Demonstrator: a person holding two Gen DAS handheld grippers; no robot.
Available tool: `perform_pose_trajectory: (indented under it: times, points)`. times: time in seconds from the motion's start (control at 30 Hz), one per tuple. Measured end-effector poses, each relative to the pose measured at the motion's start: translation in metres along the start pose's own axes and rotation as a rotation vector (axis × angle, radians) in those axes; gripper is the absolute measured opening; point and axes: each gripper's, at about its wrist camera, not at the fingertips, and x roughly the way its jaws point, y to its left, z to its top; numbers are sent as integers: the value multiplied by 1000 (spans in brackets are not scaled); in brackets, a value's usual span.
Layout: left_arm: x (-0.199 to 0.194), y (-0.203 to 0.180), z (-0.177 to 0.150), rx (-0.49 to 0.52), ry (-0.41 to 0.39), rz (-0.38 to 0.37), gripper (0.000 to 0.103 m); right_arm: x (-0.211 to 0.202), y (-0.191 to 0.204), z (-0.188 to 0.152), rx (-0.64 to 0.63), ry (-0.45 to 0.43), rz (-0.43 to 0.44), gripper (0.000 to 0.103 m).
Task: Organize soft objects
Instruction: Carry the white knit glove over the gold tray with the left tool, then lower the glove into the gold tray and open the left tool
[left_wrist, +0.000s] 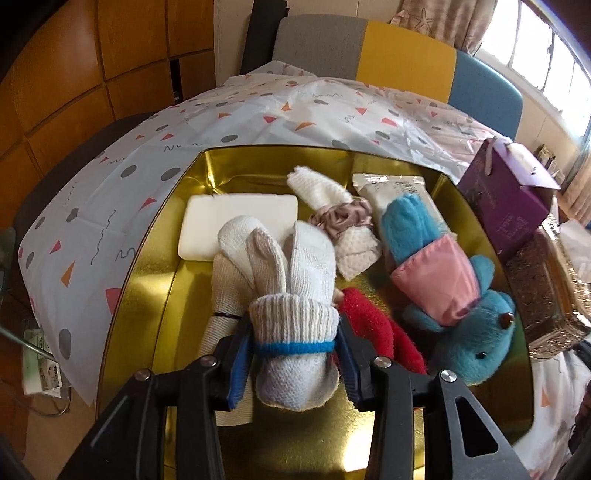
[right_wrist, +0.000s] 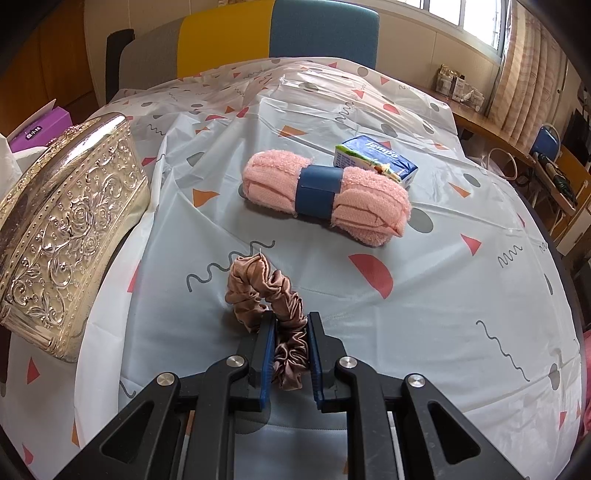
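Note:
My left gripper (left_wrist: 293, 347) is shut on a rolled white work glove with a blue band (left_wrist: 291, 295), held over the gold tray (left_wrist: 155, 291). In the tray lie a white foam pad (left_wrist: 236, 218), a white cloth with a pink scrunchie (left_wrist: 341, 216), a red fuzzy item (left_wrist: 373, 328), a blue plush toy in a pink dress (left_wrist: 450, 291) and a packet (left_wrist: 391, 192). My right gripper (right_wrist: 291, 345) is shut on a brown satin scrunchie (right_wrist: 266, 291) that rests on the tablecloth. A rolled pink towel with a blue band (right_wrist: 325, 195) lies beyond it.
An ornate silver box (right_wrist: 70, 229) stands left of the right gripper and also shows in the left wrist view (left_wrist: 546, 288). A purple box (left_wrist: 509, 199) stands beside the tray. A blue tissue pack (right_wrist: 373, 158) lies behind the pink towel. Chairs stand at the table's far edge.

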Motion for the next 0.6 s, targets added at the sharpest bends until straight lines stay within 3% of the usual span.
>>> perform_pose_trajectory:
  times: [0.1,0.13,0.17,0.6]
  points:
    - [-1,1,1,0,-20,10,56,0,0,0,0,0,-2,16]
    - [-3,1,1,-1,-38,26,67,1,0,0,1,0,-1,16]
    - [-7,2,1,1,-59,46,71,1,0,0,1,0,-1,16]
    - [-47,5,7,0,-153,22,72,0,0,1,-1,-1,-8,16]
